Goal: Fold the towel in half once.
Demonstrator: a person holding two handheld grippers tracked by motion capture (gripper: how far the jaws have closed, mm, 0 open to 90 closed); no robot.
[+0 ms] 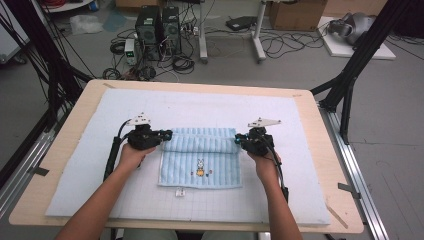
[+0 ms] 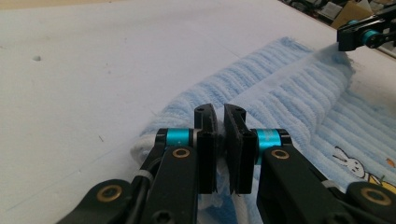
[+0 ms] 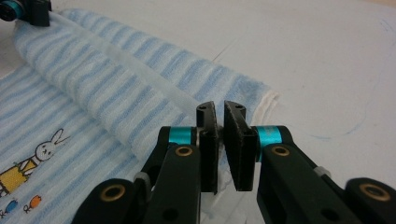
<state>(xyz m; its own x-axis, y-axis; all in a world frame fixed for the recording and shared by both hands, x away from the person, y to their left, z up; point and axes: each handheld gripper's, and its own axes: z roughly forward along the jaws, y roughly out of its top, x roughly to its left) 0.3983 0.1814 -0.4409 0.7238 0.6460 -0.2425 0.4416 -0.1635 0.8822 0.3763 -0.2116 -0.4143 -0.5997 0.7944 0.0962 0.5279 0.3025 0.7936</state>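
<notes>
Folded fold of blue striped towel being pinched at left end by left gripper, at right end by right gripper.

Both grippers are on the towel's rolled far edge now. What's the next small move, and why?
Probably draw both ends toward the person together. The left gripper and right gripper pinch the towel fold's ends, and the near part lies flat.

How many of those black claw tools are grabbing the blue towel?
2: the left gripper pinches the towel at its left folded end, the right gripper at its right folded end.
</notes>
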